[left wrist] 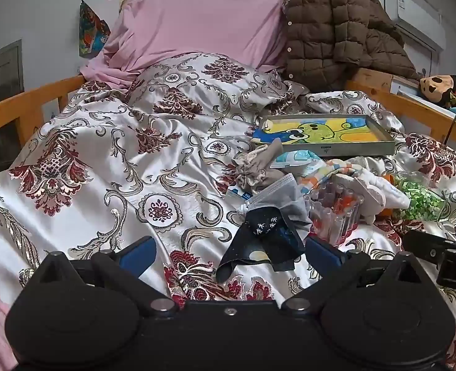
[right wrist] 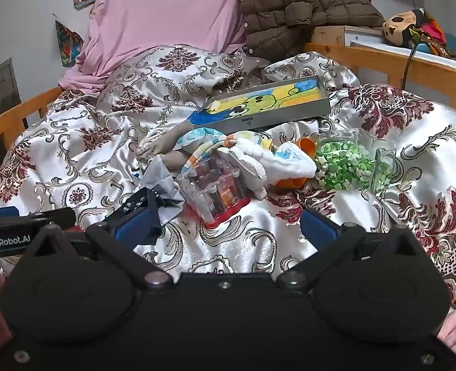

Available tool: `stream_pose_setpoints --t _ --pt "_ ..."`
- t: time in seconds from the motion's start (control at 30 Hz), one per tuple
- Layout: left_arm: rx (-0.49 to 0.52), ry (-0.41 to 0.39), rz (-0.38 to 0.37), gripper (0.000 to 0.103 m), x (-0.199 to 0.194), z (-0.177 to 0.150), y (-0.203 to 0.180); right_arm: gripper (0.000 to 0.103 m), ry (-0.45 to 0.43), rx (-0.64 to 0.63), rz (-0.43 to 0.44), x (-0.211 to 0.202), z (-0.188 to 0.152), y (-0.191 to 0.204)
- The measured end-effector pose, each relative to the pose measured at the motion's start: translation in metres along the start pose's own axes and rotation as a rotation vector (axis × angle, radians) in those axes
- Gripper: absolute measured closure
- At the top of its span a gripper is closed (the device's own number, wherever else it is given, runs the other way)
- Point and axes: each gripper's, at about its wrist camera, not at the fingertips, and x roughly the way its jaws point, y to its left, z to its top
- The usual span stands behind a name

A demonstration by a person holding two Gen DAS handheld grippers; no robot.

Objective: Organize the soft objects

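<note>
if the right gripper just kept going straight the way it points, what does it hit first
Most likely the clear plastic box with the red base, lying almost dead ahead between the open jaws of the right gripper. Only bare bedspread lies before it. Depth is hard to judge through the fisheye.

Evenly lit by soft, diffuse indoor light; no hard shadows. Bright sheen and glare on the satin quilt (left wrist: 110,142), strongest at right in the right wrist view (right wrist: 444,142). Sharp at centre, softer toward edges. Strong fisheye bending of the bed rail (left wrist: 21,102), dark vignette in upper corners.
</note>
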Motion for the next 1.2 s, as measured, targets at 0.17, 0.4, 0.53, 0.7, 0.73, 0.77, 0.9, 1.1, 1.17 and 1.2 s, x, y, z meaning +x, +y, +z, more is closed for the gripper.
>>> stream_pose_setpoints --t 0.17,0.4,0.53,0.7,0.73,0.77,0.9,1.1,1.17,1.2 --pt "0.006 0.002 0.004 0.001 0.0 -0.0001 -0.0004 0.001 0.004 -0.001 -0.002 0.0001 0.0002 0.0" --pt "0.004 0.005 0.003 0.001 0.0 -0.0001 -0.0001 0.0 0.006 -0.001 -0.003 -0.0003 0.0001 0.0003" --pt "0.004 0.008 0.003 0.001 0.0002 -0.0001 -0.0003 0.001 0.01 -0.001 -0.002 0.0012 0.0008 0.0003" --pt "0.004 0.01 0.002 0.001 0.0003 -0.0001 -0.0003 0.001 0.012 0.001 -0.002 0.0017 0.0012 -0.0003" --pt "0.004 0.01 0.002 0.001 0.0003 0.0 -0.0002 0.0 0.013 0.001 -0.002 0.0018 0.0012 -0.0002" --pt "0.004 0.01 0.002 0.001 0.0003 0.0 -0.0002 0.0 0.014 0.001 -0.002 0.0019 0.0013 -0.0003" --pt "0.004 0.011 0.002 0.001 0.0004 -0.0001 -0.0003 0.0 0.015 0.002 -0.002 0.002 0.0013 -0.0003" --pt "0.004 0.013 0.002 0.001 0.0005 0.0 -0.0002 0.001 0.016 0.002 -0.002 0.002 0.0014 -0.0001" --pt "0.004 0.014 0.002 0.001 0.0005 0.0 -0.0001 0.001 0.015 0.002 -0.002 0.0017 0.0013 0.0" --pt "0.003 0.014 0.002 0.001 0.0006 0.0001 -0.0001 0.0 0.016 0.002 -0.002 0.0019 0.0013 0.0001"
